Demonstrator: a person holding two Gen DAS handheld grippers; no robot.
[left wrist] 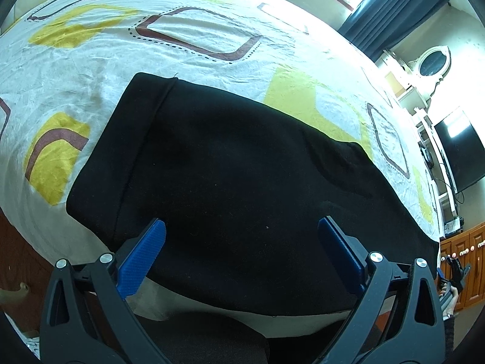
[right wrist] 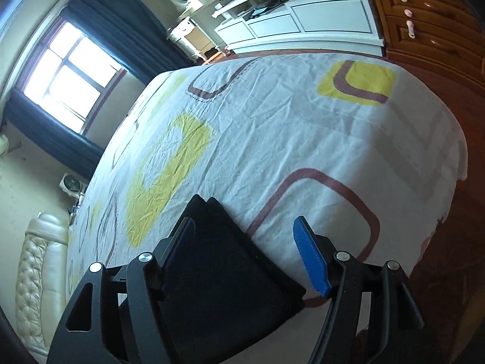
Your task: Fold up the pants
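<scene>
we've got the black pants (left wrist: 242,182) lying folded on the near edge of the bed (left wrist: 197,57), a fold looking freshly laid. our left gripper (left wrist: 242,242) and right gripper (right wrist: 242,251) both hang wide open over them, gripping nothing. next, we reckon, comes regripping an end for another fold.

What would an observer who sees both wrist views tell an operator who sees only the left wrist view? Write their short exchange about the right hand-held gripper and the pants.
Operator: Is the right hand-held gripper clamped on the pants?
Observer: No. In the right wrist view the right hand-held gripper has its jaws standing open, not pressing the black pants.
Operator: What does that end of the pants look like?
Observer: It is a folded corner with two layered edges showing, lying flat on the patterned sheet.
</scene>
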